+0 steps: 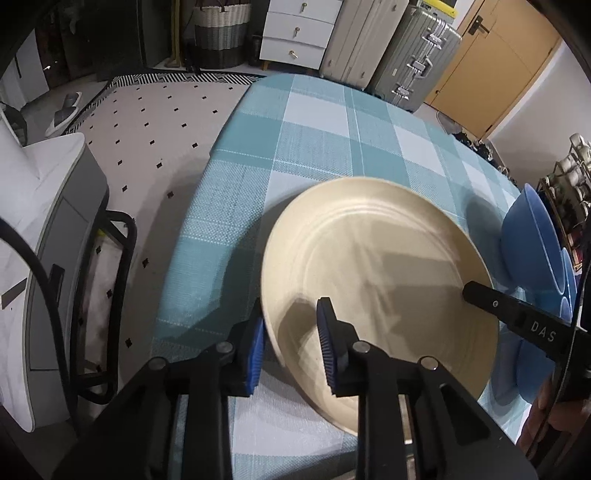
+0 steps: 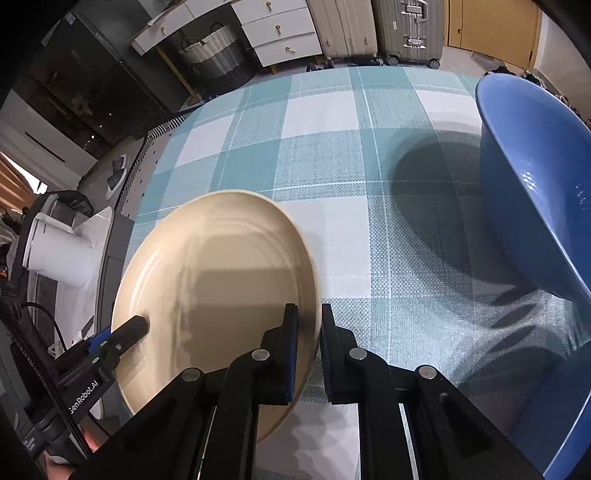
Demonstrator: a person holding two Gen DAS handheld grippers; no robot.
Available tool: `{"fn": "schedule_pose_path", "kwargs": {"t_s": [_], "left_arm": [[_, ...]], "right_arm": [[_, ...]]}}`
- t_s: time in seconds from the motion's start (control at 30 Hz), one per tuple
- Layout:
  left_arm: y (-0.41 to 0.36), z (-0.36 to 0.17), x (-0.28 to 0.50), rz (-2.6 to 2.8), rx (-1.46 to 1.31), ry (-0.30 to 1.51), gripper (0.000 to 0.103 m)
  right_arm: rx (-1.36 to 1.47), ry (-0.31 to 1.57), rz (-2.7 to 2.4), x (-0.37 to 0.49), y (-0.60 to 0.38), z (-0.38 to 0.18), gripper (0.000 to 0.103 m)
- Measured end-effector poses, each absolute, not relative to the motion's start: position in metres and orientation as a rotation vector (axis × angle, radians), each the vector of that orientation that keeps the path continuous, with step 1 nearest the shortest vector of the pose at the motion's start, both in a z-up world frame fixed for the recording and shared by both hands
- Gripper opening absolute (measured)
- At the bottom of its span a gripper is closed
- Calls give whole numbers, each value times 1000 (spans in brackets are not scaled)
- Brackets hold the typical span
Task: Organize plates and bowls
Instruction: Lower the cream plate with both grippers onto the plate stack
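Between both sets of fingers, opposite rims of the plate (image 1: pixel 376 266) are clamped (stiff, slick, breakable), left gripper (image 1: pixel 293 347) and right gripper (image 2: pixel 308 354).

Cream plate (image 1: pixel 376 266), plain, with faint concentric rings. Blue bowl (image 2: pixel 532 192), solid, glossy with small white glints. Tabletop (image 1: pixel 314 140) covered in a teal, pale blue and white check with thin white lines. Black left gripper (image 1: pixel 291 350) with ribbed blue pads (image 1: pixel 327 343); black right gripper (image 2: pixel 308 354) with blue pads as well. Pale grey rug (image 1: pixel 155 125) dotted with small black diamonds, edged in a black-and-white zigzag border. White drawers (image 1: pixel 299 33) with brass knobs. Woven basket (image 1: pixel 219 33) banded white, grey and dark grey. Silver-grey suitcase (image 1: pixel 413 66), beige one beside. Ochre-yellow door (image 1: pixel 498 74).
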State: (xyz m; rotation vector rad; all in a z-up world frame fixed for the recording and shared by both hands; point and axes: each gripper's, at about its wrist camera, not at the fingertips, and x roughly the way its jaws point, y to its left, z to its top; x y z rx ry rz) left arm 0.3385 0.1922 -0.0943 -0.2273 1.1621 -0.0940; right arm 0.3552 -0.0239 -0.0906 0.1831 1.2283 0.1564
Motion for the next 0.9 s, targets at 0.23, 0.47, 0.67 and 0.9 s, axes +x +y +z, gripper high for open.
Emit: {"fn": "schedule_pose_path", "kwargs": {"t_s": [0.23,0.47,0.67,0.9], "left_arm": [[191,-94,333,-82,-224,1168,24],[193,-83,324,-67,-224,1140,24],[198,-69,310,-63,-261,1111,24],[192,-48,283,-55,-242,1076,24]], "right_arm": [[161,1209,164,347,-22,-89,11],[134,1156,200,339,-18,-73,11],[142,1139,224,328,-18,-61,11],[142,1102,234,298,-22,-39,11]]}}
